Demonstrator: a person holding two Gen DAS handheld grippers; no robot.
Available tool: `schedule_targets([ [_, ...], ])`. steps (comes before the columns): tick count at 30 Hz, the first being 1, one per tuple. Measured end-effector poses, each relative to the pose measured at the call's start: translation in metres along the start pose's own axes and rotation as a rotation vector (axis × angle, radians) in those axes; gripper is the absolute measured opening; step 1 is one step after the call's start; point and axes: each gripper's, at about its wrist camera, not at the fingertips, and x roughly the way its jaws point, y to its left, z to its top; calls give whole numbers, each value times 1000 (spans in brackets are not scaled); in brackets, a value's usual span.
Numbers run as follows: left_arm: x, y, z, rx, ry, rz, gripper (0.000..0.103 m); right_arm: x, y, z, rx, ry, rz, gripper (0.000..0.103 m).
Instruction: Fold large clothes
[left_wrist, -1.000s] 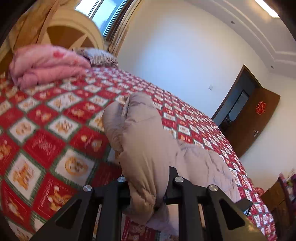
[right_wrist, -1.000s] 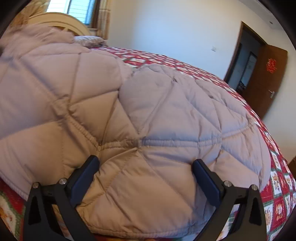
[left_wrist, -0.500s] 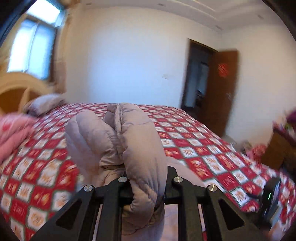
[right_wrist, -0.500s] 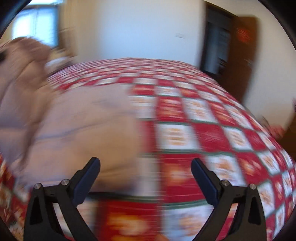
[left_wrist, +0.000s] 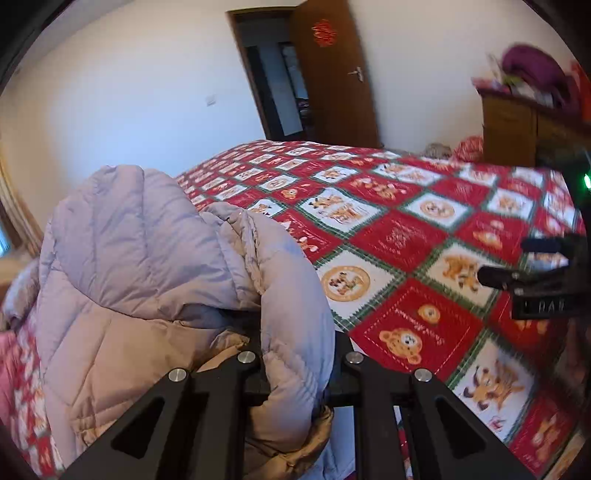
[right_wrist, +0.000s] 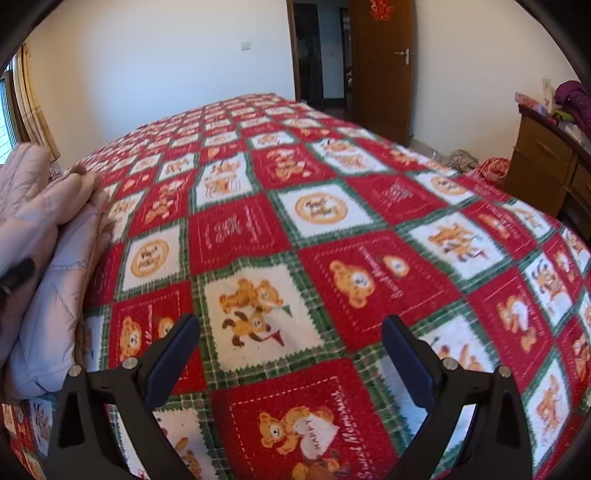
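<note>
Folding looks only partly done: left gripper (left_wrist: 297, 354) has its jaws clamped on a bunched fold of the quilted down jacket (left_wrist: 140, 266), which is heaped at the bed's (right_wrist: 332, 236) left side, while right gripper (right_wrist: 291, 339) hangs empty, jaws apart, over bare bedspread.

Bedroom interior. White walls (right_wrist: 166, 55) enclosed a bed (right_wrist: 332, 236) covered by a red, green and white checked bedspread with bear motifs. A dark wooden door (right_wrist: 380, 62), bearing a red ornament (right_wrist: 380, 9), stood open beside a dark doorway (right_wrist: 317, 51). A wooden dresser (right_wrist: 546, 162) stood at right, with clothes piled on top. A curtained window (right_wrist: 14, 107) at far left admitted daylight.
</note>
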Motion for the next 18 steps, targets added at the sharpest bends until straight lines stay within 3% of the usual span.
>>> schedule_targets([
  [5,-19,-16,6,96,-6,89,27,3,0,1,-10,-9,6,100],
  [7,-31,-24,11,124,-16,120,40,4,-1,1,-7,-1,4,100],
  [9,-49,-31,16,127,-45,114,62,3,-2,2,-5,-7,-3,100],
  [13,-89,-38,22,136,-129,81,84,6,-2,3,-4,1,-14,100],
  [16,-113,-37,23,141,-167,24,87,7,-1,3,-6,10,-21,100],
  [18,-121,-27,23,129,-178,46,87,8,0,5,-3,15,-26,100],
])
